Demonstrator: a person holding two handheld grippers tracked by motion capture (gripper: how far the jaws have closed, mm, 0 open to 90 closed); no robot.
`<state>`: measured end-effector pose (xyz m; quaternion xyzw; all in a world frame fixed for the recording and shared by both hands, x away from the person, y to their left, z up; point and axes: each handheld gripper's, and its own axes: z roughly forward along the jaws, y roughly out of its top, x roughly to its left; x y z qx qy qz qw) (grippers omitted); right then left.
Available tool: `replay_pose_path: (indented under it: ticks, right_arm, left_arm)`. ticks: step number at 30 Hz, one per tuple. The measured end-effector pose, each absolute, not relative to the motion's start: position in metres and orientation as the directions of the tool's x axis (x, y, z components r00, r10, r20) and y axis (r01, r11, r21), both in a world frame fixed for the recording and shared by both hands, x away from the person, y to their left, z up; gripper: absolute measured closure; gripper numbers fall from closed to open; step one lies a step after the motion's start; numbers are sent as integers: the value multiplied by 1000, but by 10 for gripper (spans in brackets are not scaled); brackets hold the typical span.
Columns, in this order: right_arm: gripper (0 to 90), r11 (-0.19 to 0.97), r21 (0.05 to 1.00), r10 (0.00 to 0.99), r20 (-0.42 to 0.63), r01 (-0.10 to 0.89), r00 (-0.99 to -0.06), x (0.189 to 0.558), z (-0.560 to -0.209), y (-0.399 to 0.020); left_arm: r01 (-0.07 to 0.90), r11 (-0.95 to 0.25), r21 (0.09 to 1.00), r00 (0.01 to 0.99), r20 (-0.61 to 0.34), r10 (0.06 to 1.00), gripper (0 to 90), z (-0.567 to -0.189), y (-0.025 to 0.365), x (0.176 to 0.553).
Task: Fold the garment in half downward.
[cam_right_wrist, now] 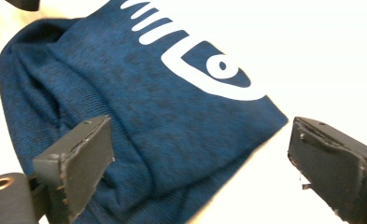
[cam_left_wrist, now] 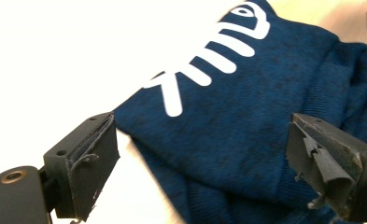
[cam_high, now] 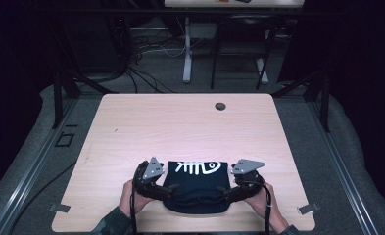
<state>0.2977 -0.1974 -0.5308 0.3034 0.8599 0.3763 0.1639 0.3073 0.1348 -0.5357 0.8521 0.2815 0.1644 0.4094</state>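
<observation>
A folded dark blue garment [cam_high: 197, 188] with a white fish-skeleton print [cam_high: 197, 168] lies on the wooden table [cam_high: 180, 127] near its front edge. My left gripper [cam_high: 168, 188] sits at the garment's left side and my right gripper [cam_high: 227, 188] at its right side, each held by a hand. In the left gripper view the left gripper [cam_left_wrist: 209, 161] stands open, its jaws straddling the garment's [cam_left_wrist: 246, 116] folded edge. The right gripper [cam_right_wrist: 204, 163] is open too, spanning the corner of the garment [cam_right_wrist: 148, 107] below the print [cam_right_wrist: 204, 70]. Neither holds cloth.
A dark round cable hole [cam_high: 220, 105] is at the table's far edge. Metal brackets [cam_high: 60, 207] [cam_high: 308, 208] sit at the front corners. Beyond the table stand a white desk leg [cam_high: 186, 54], a dark chair frame [cam_high: 239, 54] and floor cables.
</observation>
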Motion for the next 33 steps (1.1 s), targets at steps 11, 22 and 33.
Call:
replay_pose_path:
  ticks: [11,22,33]
  right_arm:
    - [76,466,749,748,-48,472,-662,297,-529,-240]
    - [68,463,672,811,-58,578,-582,304,-557,-270]
    - [57,439,626,840,-32,644,-542,317,-577,-286]
  left_arm:
    - [429,-472,770,715,30,698,70,-544,167,316]
    - [530,-469,707,656,9,754,25,-568,189,335]
    - [556,-471,685,645,1,764,19,-578,193,342]
